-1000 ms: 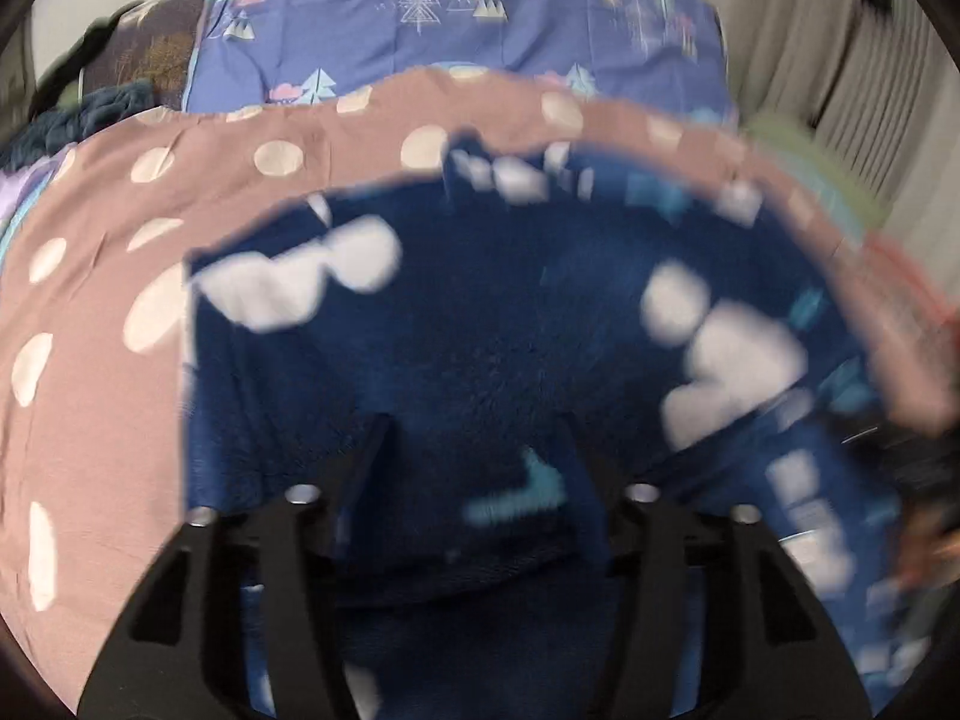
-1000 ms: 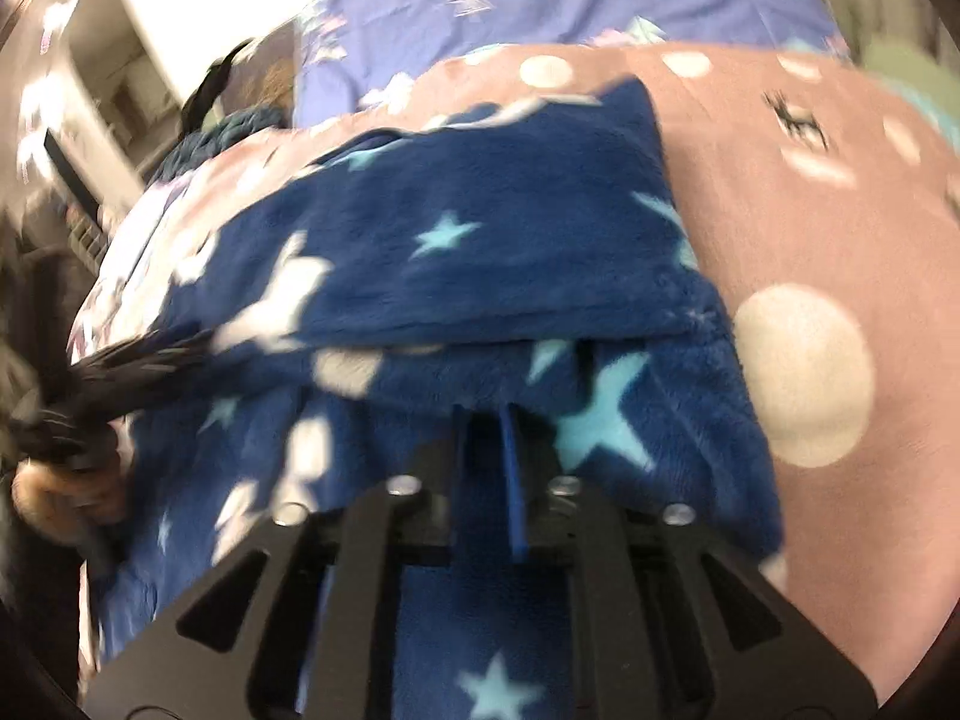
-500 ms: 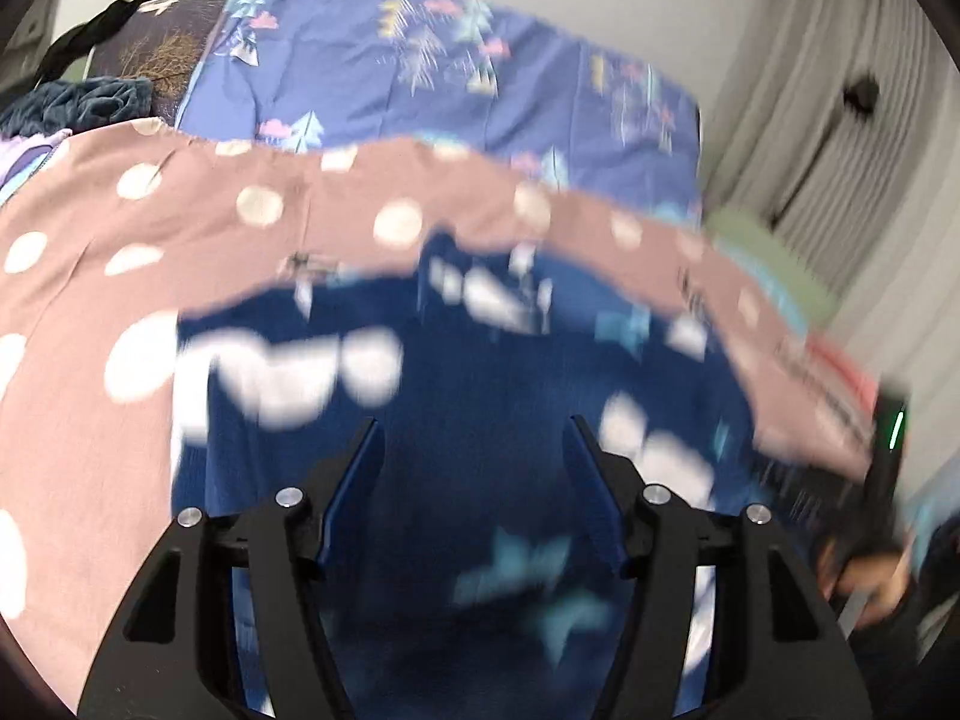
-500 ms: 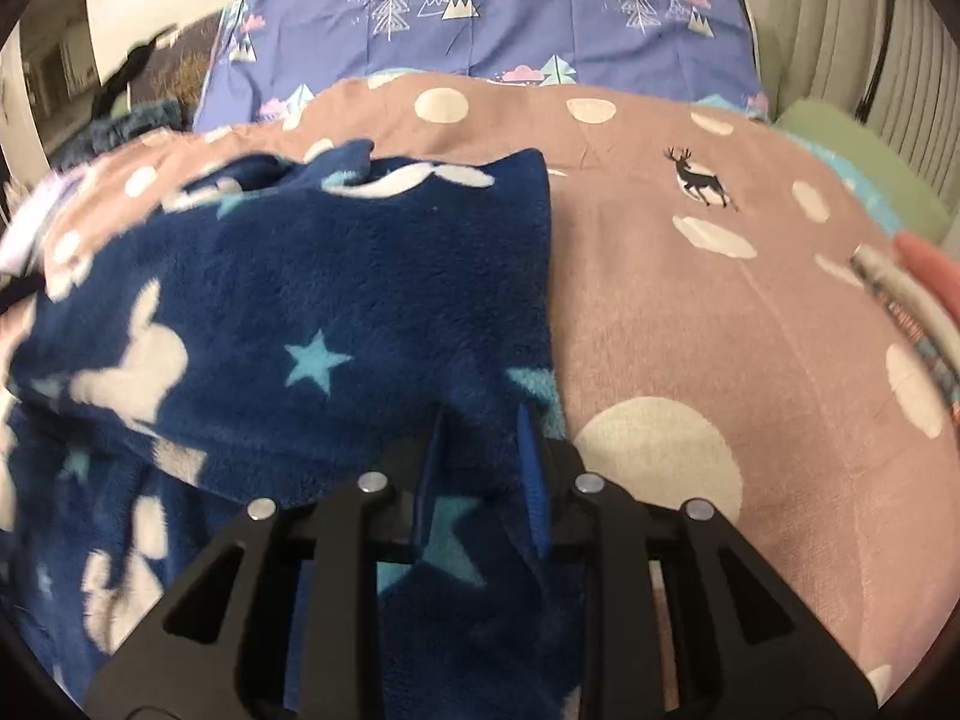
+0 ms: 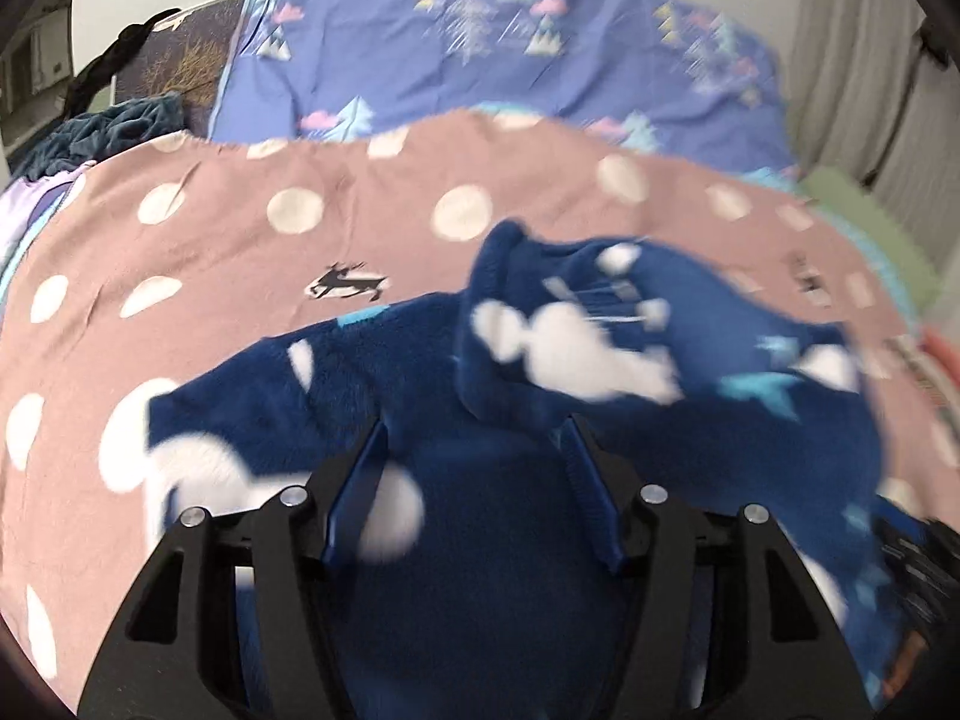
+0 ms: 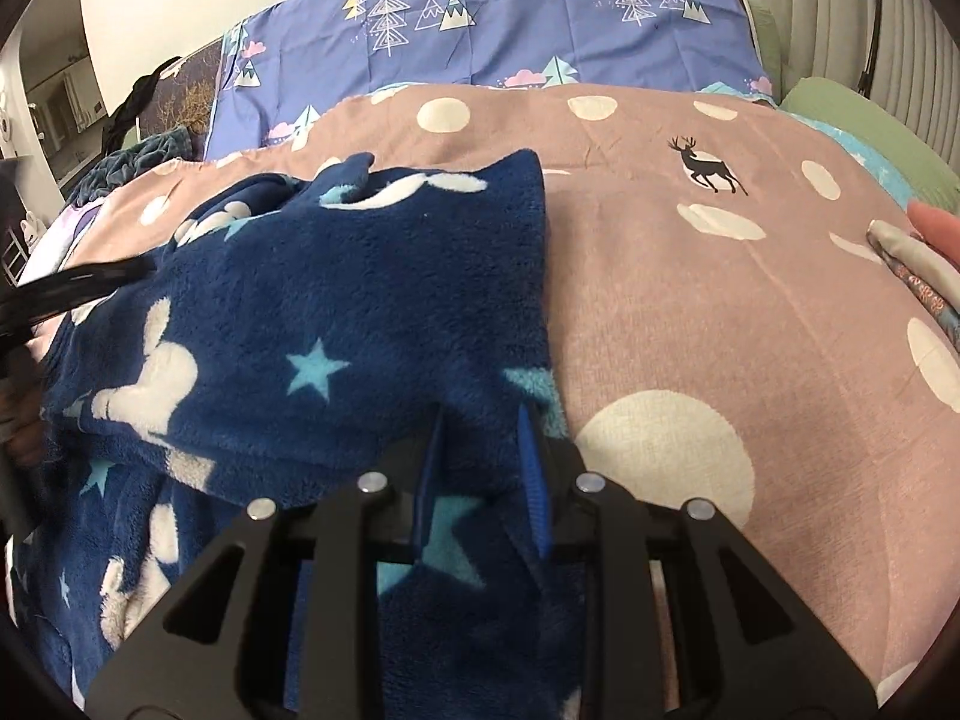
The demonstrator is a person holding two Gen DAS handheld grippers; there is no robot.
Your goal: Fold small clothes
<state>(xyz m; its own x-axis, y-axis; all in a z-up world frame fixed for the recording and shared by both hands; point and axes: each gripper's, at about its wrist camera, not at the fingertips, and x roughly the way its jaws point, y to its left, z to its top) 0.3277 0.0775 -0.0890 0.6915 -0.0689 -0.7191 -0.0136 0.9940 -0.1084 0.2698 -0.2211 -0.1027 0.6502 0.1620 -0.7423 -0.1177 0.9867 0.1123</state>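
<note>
A dark blue fleece garment (image 5: 492, 540) with white shapes and light blue stars lies on a pink dotted bedspread (image 5: 240, 276). My left gripper (image 5: 474, 426) hovers over it, jaws wide apart, and the pads press on nothing. One flap of the garment lies folded over just beyond the fingertips. In the right wrist view the garment (image 6: 312, 312) has its right edge bunched between the narrow jaws of my right gripper (image 6: 483, 414), which is shut on it. The left gripper shows there as a black blur (image 6: 78, 282) at the left edge.
A purple pillow (image 6: 510, 18) with a tree print lies at the head of the bed. Folded clothes (image 6: 912, 264) sit at the right edge of the bedspread, and a green cushion (image 6: 864, 126) lies behind them. Dark teal cloth (image 5: 114, 132) is heaped at the far left.
My left gripper has drawn back and up from the garment, so more bedspread shows. The right wrist view has swung right and steadied, with the fleece edge still held.
</note>
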